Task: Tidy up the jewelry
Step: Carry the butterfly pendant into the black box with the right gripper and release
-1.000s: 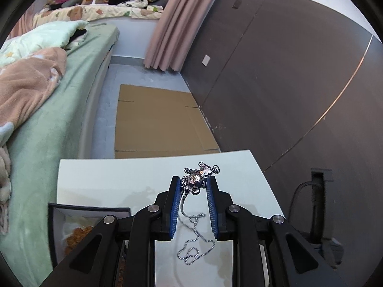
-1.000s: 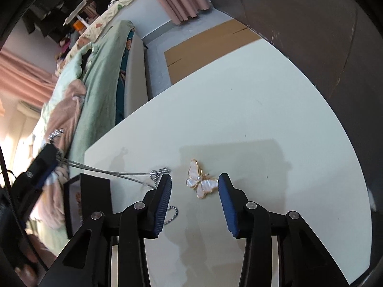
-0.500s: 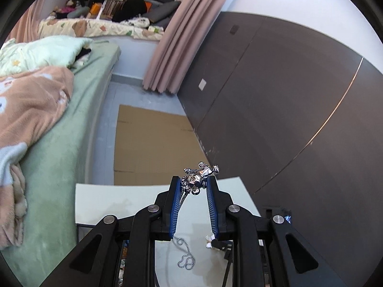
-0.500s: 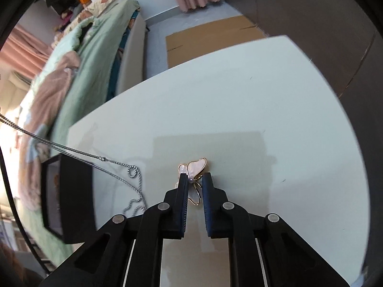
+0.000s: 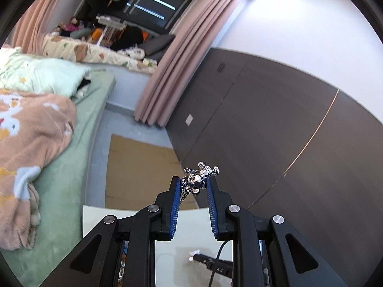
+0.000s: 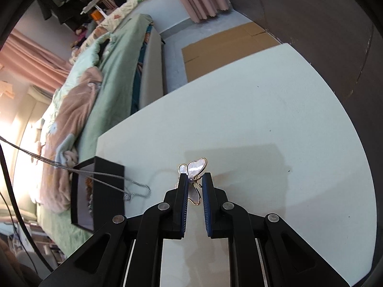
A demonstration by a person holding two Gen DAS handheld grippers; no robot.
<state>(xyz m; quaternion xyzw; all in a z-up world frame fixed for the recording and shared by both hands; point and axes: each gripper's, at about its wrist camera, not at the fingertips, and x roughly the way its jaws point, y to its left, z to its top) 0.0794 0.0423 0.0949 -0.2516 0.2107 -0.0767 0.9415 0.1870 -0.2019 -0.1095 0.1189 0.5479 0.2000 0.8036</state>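
Observation:
My left gripper [image 5: 193,181] is shut on a silver figure pendant [image 5: 199,178], held high above the white table [image 5: 196,236]. Its silver chain [image 6: 100,175] hangs down and runs across the right wrist view, its end over the table beside a black jewelry box [image 6: 105,191]. My right gripper [image 6: 194,179] is shut on a white butterfly brooch with a gold rim [image 6: 195,171], just above the white table [image 6: 263,119]. The brooch and right gripper tips also show small in the left wrist view [image 5: 194,255].
The black box stands at the table's left edge, with items inside that I cannot make out. A green bed [image 6: 112,76] with blankets lies beyond the table. Flat cardboard [image 5: 138,165] lies on the floor. A dark panelled wall [image 5: 275,131] runs along the right.
My left gripper has risen high with the pendant, pulling most of the chain off the table. My right gripper closed on the butterfly brooch and has lifted it slightly.

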